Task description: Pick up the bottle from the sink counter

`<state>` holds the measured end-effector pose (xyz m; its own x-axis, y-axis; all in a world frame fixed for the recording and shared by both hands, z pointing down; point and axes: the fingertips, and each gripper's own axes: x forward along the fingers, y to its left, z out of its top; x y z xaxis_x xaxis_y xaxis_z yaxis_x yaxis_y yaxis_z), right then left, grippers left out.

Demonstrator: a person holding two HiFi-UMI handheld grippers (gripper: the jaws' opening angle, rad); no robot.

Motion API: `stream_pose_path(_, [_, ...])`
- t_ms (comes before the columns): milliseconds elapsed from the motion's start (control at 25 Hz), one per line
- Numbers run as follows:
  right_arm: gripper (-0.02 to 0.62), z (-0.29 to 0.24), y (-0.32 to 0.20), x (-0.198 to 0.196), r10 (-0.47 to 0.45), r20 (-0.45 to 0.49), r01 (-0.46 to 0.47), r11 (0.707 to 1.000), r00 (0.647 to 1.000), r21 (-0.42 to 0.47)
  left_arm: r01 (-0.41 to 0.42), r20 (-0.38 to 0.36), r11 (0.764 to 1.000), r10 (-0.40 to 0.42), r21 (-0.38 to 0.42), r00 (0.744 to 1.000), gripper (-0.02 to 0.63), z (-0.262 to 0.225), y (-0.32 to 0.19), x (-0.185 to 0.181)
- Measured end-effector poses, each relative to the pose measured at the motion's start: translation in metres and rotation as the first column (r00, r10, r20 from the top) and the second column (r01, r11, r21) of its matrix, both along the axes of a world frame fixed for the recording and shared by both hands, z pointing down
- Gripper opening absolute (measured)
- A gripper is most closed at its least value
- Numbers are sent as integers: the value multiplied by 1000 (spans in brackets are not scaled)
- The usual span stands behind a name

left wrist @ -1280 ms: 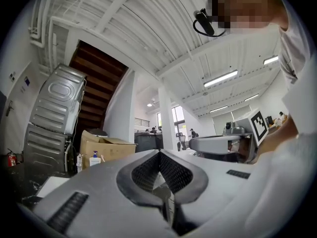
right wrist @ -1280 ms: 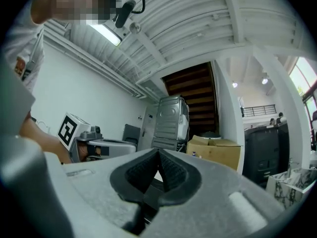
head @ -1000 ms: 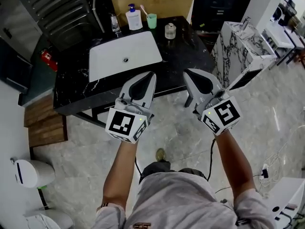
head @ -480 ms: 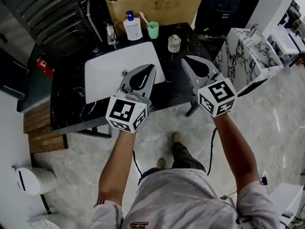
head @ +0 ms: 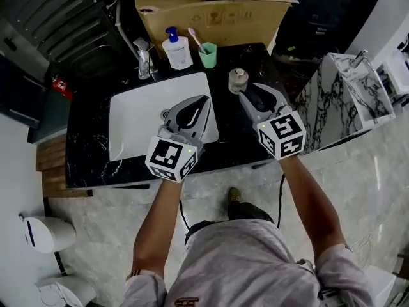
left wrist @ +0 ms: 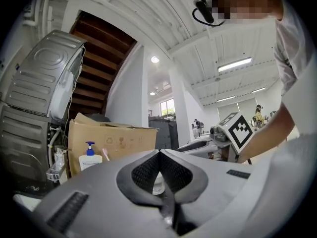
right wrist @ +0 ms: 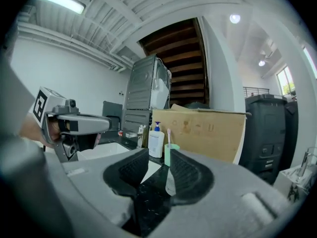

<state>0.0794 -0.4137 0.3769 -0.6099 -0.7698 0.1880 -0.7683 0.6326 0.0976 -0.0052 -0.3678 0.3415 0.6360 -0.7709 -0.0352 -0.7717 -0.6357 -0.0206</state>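
Observation:
A small pale round bottle (head: 238, 80) stands on the black sink counter (head: 89, 152), right of the white basin (head: 128, 117). My right gripper (head: 248, 92) hovers just in front of it. Its jaws are opening and nothing is between them. In the right gripper view the bottle (right wrist: 170, 183) peeks out beside the right finger, ahead of the right gripper (right wrist: 159, 155). My left gripper (head: 205, 99) hangs shut over the basin's right part. In the left gripper view the bottle (left wrist: 157, 182) shows through the hollow below the tips of the left gripper (left wrist: 159, 152).
A white pump bottle (head: 177, 48), a green cup with a toothbrush (head: 207, 54) and a faucet (head: 144, 59) line the counter's back edge. A cardboard box (head: 211, 8) stands behind them. A marbled block (head: 348, 101) is at the right, a toilet (head: 48, 232) at lower left.
The person has stepped up to the counter. Both grippers moved forward from the front edge to above it, and the right jaws have parted near the small bottle.

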Motion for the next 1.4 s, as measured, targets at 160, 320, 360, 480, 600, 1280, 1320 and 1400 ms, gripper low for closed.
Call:
stream_pose_path(160, [184, 18, -28, 1, -12, -21, 11, 999, 1000, -35, 12, 14, 1000, -12, -15, 1000, 0, 10, -27, 7])
stream_pose_path(320, [255, 39, -51, 1, -3, -53, -1, 997, 999, -82, -5, 19, 999, 5, -34, 1000, 0, 19, -48, 9])
stream_pose_path(360, [269, 45, -56, 0, 0, -61, -5, 996, 998, -94, -12, 18, 999, 13, -39, 1000, 0, 21, -53, 9])
stream_pose_path(480, [304, 61, -71, -3, 3, -74, -12, 992, 997, -126, -31, 9, 998, 31, -53, 999, 0, 26, -64, 8])
stream_pose_path(600, [328, 76, -84, -9, 2, -90, -17, 987, 996, -162, -52, 7, 996, 52, -73, 999, 0, 32, -72, 8])
stream_pose_path(1280, [394, 135, -128, -15, -10, -141, -31, 958, 990, -284, -88, 9, 989, 89, -120, 996, 0, 51, -90, 5])
stream_pose_path(1320, [392, 134, -129, -15, -9, -141, -31, 960, 990, -279, -87, 9, 989, 88, -122, 996, 0, 51, -91, 4])
stream_pose_path(1400, [356, 134, -130, -16, -12, -142, -28, 961, 990, -276, -85, 11, 988, 87, -125, 996, 0, 52, -91, 3])
